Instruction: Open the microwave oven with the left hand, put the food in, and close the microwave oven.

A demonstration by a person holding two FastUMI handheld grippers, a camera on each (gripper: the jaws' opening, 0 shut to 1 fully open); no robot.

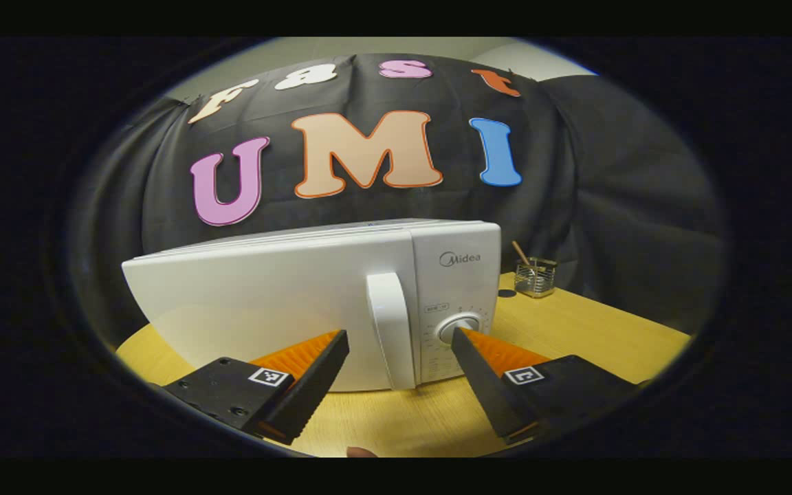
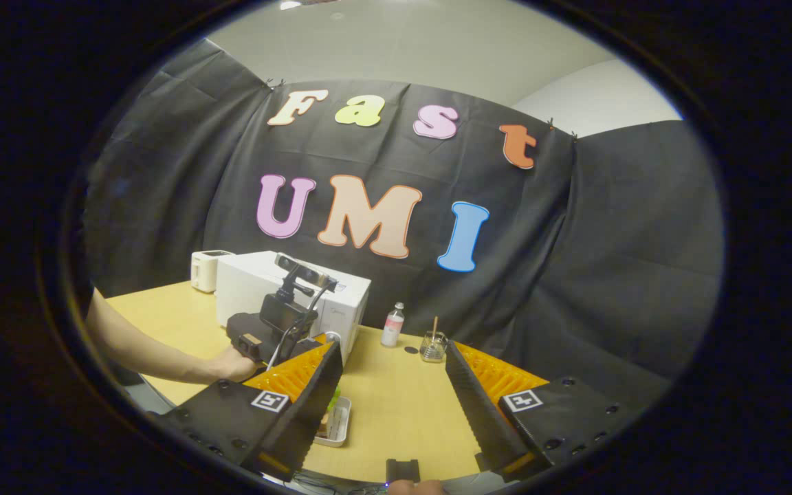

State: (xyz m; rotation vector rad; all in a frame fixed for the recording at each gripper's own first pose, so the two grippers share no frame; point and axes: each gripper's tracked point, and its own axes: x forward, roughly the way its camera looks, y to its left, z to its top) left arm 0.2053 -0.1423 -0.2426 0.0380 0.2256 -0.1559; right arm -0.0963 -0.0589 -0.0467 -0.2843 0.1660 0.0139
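A white, box-shaped microwave oven (image 1: pixel 313 302) stands on a light wooden table (image 1: pixel 575 330) with its door shut, seen close in the left gripper view. The left gripper (image 1: pixel 399 344) hovers just in front of the door, its two fingers spread wide apart and holding nothing, with the tall white vertical door handle (image 1: pixel 390 330) lined up between them but not yet touched. By the look of it, the first step is in hand: reaching to open the door. The next move would call for easing forward until the fingers sit either side of the handle, pinching it, then pulling in an arc around the hinge. In the right gripper view, the right gripper (image 2: pixel 392 375) waits well back from the oven, fingers also spread and empty. Below it, near the table's front edge, sits a small white rectangular tray of food (image 2: pixel 335 419), half hidden behind one finger, so what it holds is hard to make out. Farther off in that view, a person's hand (image 2: pixel 231 364) holds the left gripper before the oven. A small glass jar with a stick (image 1: pixel 535 275) and a small clear bottle (image 2: pixel 392 325) stand to the oven's right. The oven's inside cannot be seen.
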